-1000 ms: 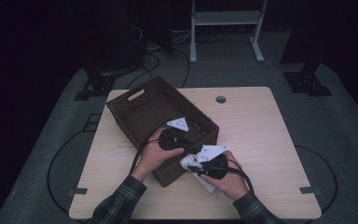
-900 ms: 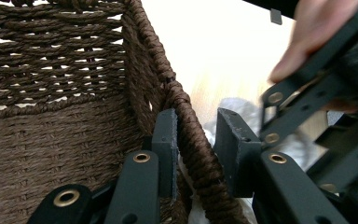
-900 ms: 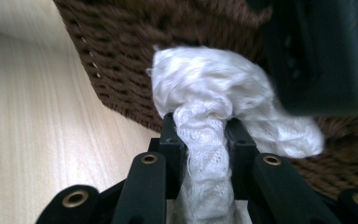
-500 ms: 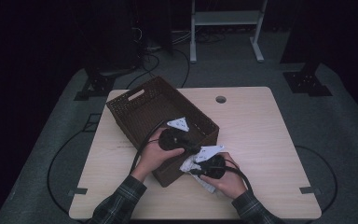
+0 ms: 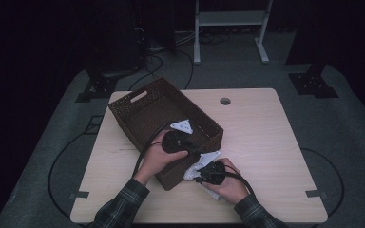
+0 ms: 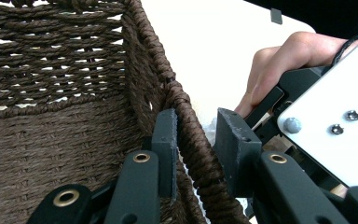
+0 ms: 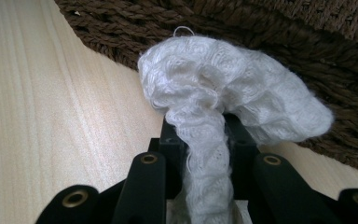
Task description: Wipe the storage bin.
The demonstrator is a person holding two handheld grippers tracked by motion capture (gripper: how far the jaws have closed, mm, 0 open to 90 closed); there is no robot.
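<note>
Two claws are busy: my left claw [image 6: 193, 140] clamps the near wall of the one basket [image 5: 142, 107], steadying it, while my right claw [image 7: 204, 140], just outside that wall on the surface [image 5: 266, 142], pinches the one white cloth [image 7: 223, 88], which must go up and over the rim.

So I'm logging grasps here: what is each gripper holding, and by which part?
The left gripper straddles the basket at its rim near a corner. The right gripper pinches the white cloth by a bunched middle section.
</note>
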